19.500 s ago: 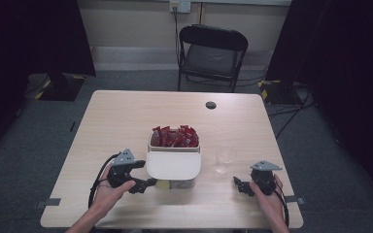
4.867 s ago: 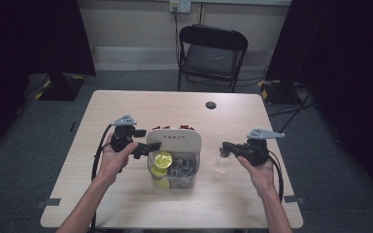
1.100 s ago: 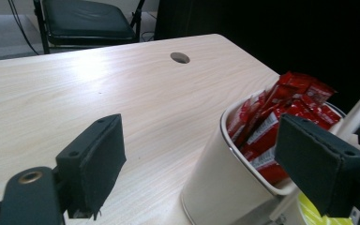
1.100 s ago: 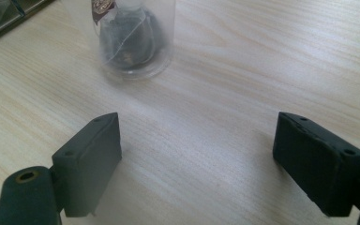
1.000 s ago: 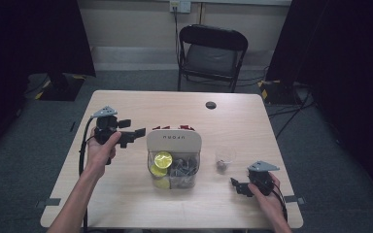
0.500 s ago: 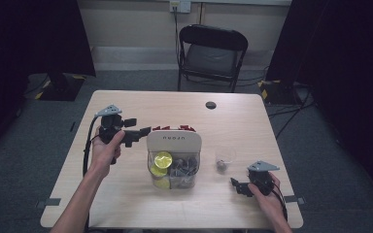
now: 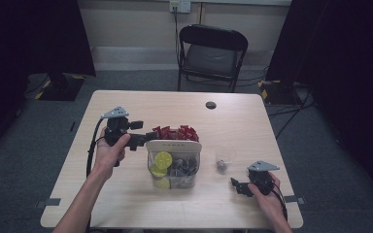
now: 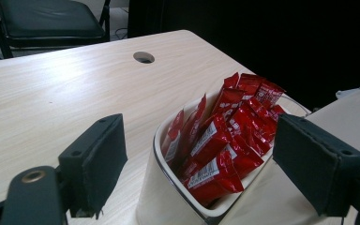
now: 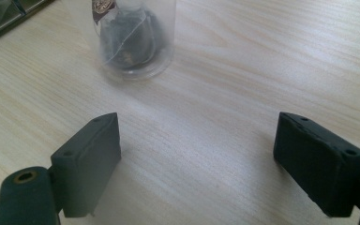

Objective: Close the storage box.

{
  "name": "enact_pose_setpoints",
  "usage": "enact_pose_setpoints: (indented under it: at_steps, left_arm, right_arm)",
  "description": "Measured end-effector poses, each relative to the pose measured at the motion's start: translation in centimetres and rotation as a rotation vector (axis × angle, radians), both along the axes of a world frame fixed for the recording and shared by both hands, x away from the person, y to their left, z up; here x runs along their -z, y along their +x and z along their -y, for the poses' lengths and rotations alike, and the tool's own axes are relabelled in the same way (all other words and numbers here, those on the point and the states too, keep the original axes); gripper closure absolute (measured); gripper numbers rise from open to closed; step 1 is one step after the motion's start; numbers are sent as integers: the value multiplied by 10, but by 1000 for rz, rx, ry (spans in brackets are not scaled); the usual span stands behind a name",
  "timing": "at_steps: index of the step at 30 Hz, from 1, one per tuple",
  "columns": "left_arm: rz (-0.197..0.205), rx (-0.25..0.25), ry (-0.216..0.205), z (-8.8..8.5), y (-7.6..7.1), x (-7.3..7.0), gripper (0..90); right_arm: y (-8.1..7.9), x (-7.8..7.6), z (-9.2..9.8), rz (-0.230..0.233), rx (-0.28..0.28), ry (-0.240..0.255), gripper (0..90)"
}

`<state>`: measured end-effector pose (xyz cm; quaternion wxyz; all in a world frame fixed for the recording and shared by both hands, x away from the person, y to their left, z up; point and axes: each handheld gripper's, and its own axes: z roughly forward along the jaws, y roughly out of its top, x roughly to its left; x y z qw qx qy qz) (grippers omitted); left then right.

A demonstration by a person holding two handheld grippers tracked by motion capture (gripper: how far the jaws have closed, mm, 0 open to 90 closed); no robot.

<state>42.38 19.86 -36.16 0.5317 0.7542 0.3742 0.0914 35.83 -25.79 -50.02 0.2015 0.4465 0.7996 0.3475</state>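
Note:
A white organiser (image 7: 174, 146) stands mid-table. Its back compartment is packed with red sauce packets (image 7: 176, 132) and its clear front (image 7: 173, 168) shows lemon slices (image 7: 163, 159) and dark pieces. My left gripper (image 7: 149, 136) is open, held above the table at the organiser's left rear corner, its jaws pointing at the packets. In the left gripper view the red packets (image 8: 225, 136) stand upright in the white rim (image 8: 155, 154) between the open jaws of my left gripper (image 8: 208, 161). My right gripper (image 7: 236, 185) rests open near the front right; in its own view my right gripper (image 9: 206, 159) faces a small clear cup (image 9: 131, 37).
The small clear cup (image 7: 223, 158) with a dark tea bag inside stands right of the organiser. A round cable hole (image 7: 211, 105) lies near the table's far edge. Behind the table is a black folding chair (image 7: 209, 53). Bare wood lies to the left and front.
My left gripper has moved right, over the table toward the packet compartment, and still holds nothing. The right gripper has stayed where it was.

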Motion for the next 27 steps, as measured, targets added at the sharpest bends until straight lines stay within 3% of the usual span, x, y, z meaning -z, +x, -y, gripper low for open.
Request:
enact_pose_setpoints:
  at_steps: [2, 27]
  left_arm:
    - [-1, -2, -12, -1, -1, 0, 162]
    - [0, 25, 13, 2, -11, 3, 161]
  right_arm:
    - [0, 0, 0, 0, 0, 0, 148]
    - [0, 0, 0, 0, 0, 0, 148]
